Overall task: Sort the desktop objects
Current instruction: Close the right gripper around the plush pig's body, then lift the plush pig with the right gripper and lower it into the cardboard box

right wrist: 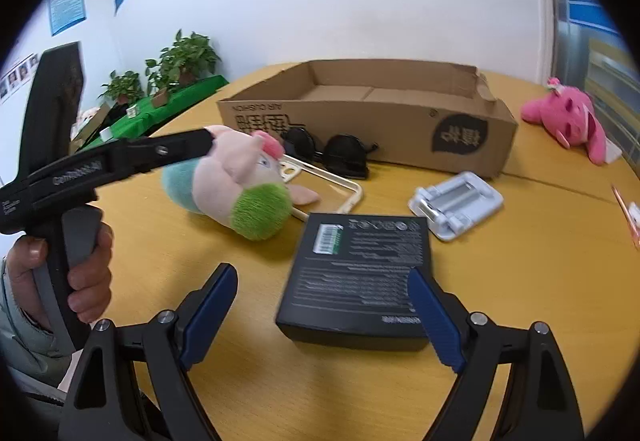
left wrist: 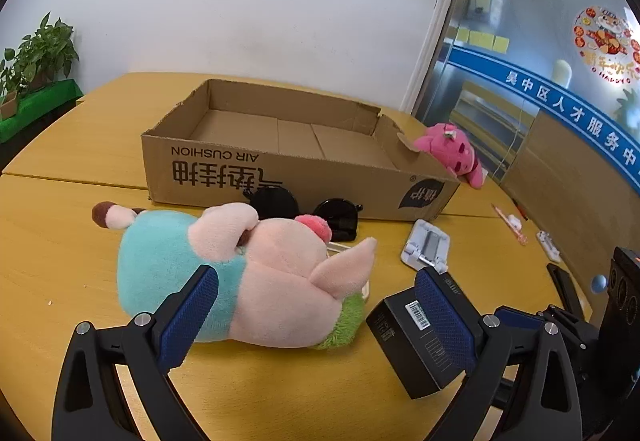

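The round yellow wooden tabletop (left wrist: 72, 249) carries everything. Largest on it is the shallow open brown cardboard box (left wrist: 280, 177) printed "AIR CUSHION", lying toward the far side with nothing visible inside. Next is the pink-and-turquoise plush pig with a green tuft (left wrist: 224, 273), lying on its side in front of the box. The flat black rectangular carton with a barcode label (right wrist: 356, 273) lies just to the right of the pig. A smaller bright pink plush toy (right wrist: 568, 117) lies past the box's right end. A pair of black round sunglasses (right wrist: 332, 153) sits against the box's front wall, and a clear cream-edged phone case (right wrist: 340, 189) lies partly under the pig's head. A white folding phone stand (right wrist: 456, 205) rests between the box and the black carton.

The left tool (left wrist: 316, 321) is held low and pointing at the box, its blue-padded jaws spread wide, straddling the pig's rear half without pressing it; nothing is gripped. In the right wrist view a bare hand (right wrist: 80, 273) wraps the left tool's pistol handle, fingers curled around the trigger. The right tool (right wrist: 320, 313) hovers above the near edge of the black carton, jaws wide apart, its right pad over the carton's near right corner, holding nothing.
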`<state>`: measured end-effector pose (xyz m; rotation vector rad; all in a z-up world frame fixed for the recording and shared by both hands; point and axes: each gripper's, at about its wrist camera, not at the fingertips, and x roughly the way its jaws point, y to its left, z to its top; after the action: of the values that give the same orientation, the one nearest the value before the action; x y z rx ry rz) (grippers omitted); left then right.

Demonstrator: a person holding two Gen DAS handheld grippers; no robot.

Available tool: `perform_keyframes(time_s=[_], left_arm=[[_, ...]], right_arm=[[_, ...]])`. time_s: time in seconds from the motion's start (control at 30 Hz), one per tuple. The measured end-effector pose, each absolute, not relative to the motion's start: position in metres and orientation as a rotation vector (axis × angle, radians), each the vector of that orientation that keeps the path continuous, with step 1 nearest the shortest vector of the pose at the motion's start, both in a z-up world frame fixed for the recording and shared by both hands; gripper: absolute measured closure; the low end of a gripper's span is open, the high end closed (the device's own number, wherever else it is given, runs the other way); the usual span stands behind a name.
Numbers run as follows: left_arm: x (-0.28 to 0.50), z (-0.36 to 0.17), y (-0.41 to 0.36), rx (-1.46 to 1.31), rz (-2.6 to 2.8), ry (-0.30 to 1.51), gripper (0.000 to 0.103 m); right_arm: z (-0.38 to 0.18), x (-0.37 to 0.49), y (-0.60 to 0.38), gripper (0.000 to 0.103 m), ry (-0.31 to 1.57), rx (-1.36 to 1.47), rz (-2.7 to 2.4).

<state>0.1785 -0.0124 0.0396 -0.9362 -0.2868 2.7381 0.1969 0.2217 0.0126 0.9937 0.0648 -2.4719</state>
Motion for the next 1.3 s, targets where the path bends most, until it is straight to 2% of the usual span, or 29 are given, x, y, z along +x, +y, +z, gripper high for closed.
perform_keyframes(time_s=[0.07, 0.17, 0.37, 0.43, 0.57, 0.77, 0.97, 1.07, 1.13, 1.3], left_arm=[[0.177, 0.037, -0.010, -0.954, 2.747, -0.275, 0.003], [0.175, 0.035, -0.014, -0.981, 2.758, -0.275, 0.003], [0.163, 0.030, -0.050, -1.024, 2.820, -0.353, 0.003], [0.157, 0.030, -0.069, -1.046, 2.842, -0.422, 0.003], [0.142, 0.017, -0.116, -1.134, 2.819, -0.701, 0.003], [0.125, -0.008, -0.130, -1.181, 2.579, -0.876, 0.003], [0.111, -0.015, -0.129, -1.212, 2.503, -0.875, 0.003], [0.109, -0.016, -0.127, -1.221, 2.478, -0.820, 0.003], [0.110, -0.019, -0.123, -1.235, 2.466, -0.787, 0.004], [0.125, -0.015, -0.114, -1.246, 2.437, -0.736, 0.016]], right_arm=[[-0.007, 0.180, 0.215, 0.014, 0.052, 1.146, -2.415], [-0.006, 0.181, 0.208, 0.012, 0.129, 1.115, -2.423], [0.014, 0.180, 0.209, 0.012, 0.034, 0.997, -2.425], [0.021, 0.170, 0.198, 0.011, 0.053, 0.981, -2.394], [0.016, 0.140, 0.172, 0.009, 0.049, 1.085, -2.231], [0.012, 0.112, 0.127, 0.009, 0.076, 1.178, -2.184], [-0.006, 0.095, 0.086, 0.009, 0.212, 1.226, -2.194], [-0.013, 0.090, 0.088, 0.011, 0.161, 1.238, -2.209], [-0.014, 0.093, 0.089, 0.016, 0.154, 1.215, -2.231], [-0.004, 0.106, 0.089, 0.025, 0.196, 1.167, -2.302]])
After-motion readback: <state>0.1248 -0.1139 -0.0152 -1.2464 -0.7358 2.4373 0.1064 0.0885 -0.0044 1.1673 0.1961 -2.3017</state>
